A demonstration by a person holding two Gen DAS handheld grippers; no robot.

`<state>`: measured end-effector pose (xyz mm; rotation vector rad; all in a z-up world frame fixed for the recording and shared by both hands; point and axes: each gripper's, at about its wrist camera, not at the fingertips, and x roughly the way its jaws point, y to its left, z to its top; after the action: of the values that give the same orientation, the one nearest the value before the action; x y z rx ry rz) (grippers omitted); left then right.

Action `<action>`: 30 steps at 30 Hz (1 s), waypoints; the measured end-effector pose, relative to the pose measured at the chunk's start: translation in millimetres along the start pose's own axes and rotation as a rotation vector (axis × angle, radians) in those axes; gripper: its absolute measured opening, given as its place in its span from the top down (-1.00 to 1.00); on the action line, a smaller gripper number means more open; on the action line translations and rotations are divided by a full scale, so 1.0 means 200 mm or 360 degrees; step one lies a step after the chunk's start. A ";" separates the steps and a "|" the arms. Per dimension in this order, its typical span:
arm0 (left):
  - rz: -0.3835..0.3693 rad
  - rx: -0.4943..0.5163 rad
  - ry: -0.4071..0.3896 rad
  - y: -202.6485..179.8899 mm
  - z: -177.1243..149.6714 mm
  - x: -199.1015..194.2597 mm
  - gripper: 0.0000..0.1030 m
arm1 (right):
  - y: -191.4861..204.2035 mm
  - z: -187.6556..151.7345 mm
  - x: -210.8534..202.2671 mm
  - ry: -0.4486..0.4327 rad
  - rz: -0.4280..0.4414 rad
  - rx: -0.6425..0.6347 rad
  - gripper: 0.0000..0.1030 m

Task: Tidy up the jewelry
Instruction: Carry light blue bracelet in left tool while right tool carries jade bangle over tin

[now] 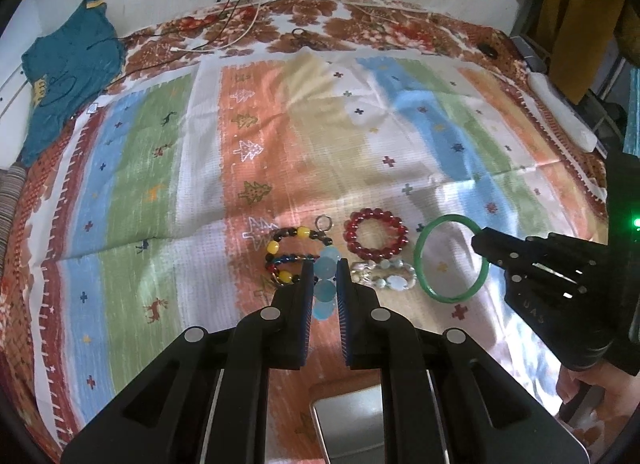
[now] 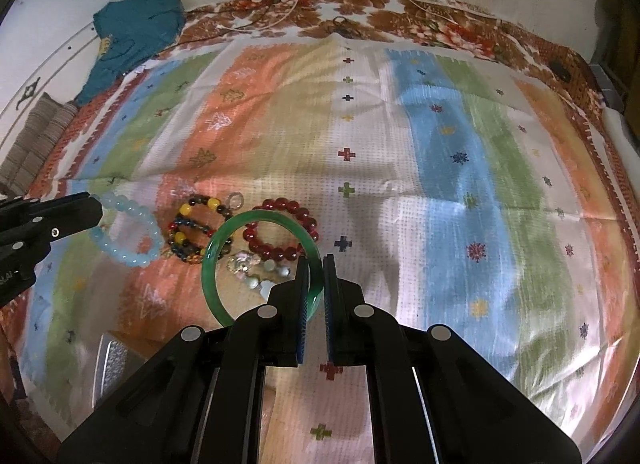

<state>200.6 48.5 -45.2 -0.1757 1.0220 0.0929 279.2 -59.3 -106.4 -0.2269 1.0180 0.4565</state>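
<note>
Striped bedspread (image 2: pixel 440 152) underlies both clenched holds: left gripper (image 1: pixel 325 270) grasping pale-blue bead bracelet (image 1: pixel 327 284), right gripper (image 2: pixel 316 264) pinching green bangle (image 2: pixel 224 236), its ring leftward.

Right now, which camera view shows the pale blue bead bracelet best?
The right wrist view: there the pale blue bead bracelet shows as a nearly whole loop, held at one edge by the left gripper. In the left wrist view only a few beads show between that gripper's fingers.

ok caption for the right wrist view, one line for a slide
Right gripper shut on green bangle, left gripper holding pale blue bead bracelet.
</note>
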 end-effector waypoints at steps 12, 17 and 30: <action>-0.0045 0.0006 -0.0055 -0.02 -0.07 -0.13 0.79 | 0.04 -0.08 -0.13 -0.0042 0.0019 -0.0027 0.84; -0.0059 0.0010 -0.0087 -0.03 -0.11 -0.20 0.79 | 0.07 -0.11 -0.18 -0.0072 0.0032 -0.0037 0.84; -0.0110 0.0027 -0.0147 -0.06 -0.19 -0.32 0.79 | 0.10 -0.19 -0.28 -0.0104 0.0071 -0.0049 0.84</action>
<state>136.4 29.8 -8.5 -0.1896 0.9236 0.0293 215.6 -70.7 -77.3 -0.2159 0.9542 0.5174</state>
